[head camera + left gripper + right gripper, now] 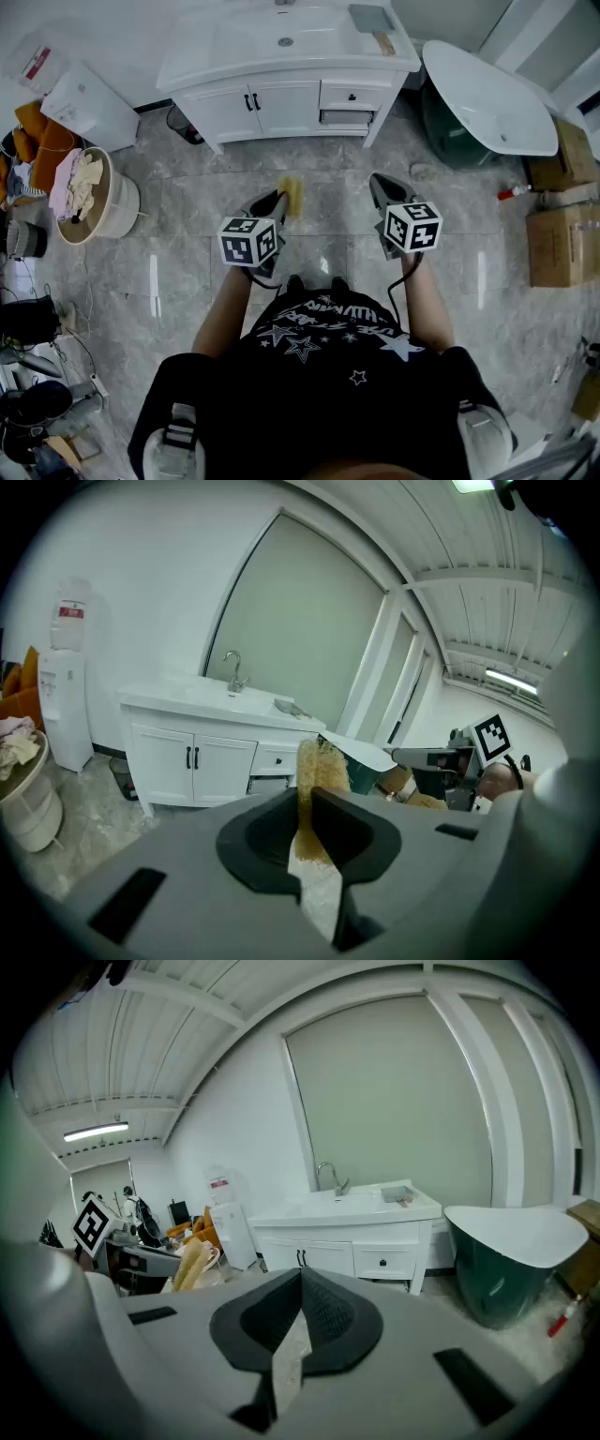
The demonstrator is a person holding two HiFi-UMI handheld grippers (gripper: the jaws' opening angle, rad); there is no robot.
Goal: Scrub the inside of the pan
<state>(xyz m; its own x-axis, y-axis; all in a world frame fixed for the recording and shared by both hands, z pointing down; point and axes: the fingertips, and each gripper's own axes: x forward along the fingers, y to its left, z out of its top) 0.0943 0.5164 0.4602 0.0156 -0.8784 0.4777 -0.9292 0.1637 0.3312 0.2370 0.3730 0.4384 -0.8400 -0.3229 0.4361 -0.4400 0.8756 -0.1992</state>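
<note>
Wht vanity [281, 105], grey marble flr [187, 220]

**Bathroom fittings around a marble floor**

A white vanity cabinet with a basin [281, 103] stands on the grey marble floor [187, 281]. A white-and-green tub [487, 94] sits right of it, near brown cardboard boxes [562, 244]. A round cloth-filled basket [120, 202] stands left.

My left gripper [306, 799]: grey body, black pads [347, 832]. Scrub pad [317, 761]: straw-yellow, fibrous. My right gripper [301, 1283]: same grey and black. Marker cubes [248, 241]: black-and-white squares. Vanity [281, 94]: white, black handles. Tub [487, 98]: dark green outside, white inside. Floor [187, 272]: grey, marble-veined. My shirt [319, 375]: black, white stars.
</note>
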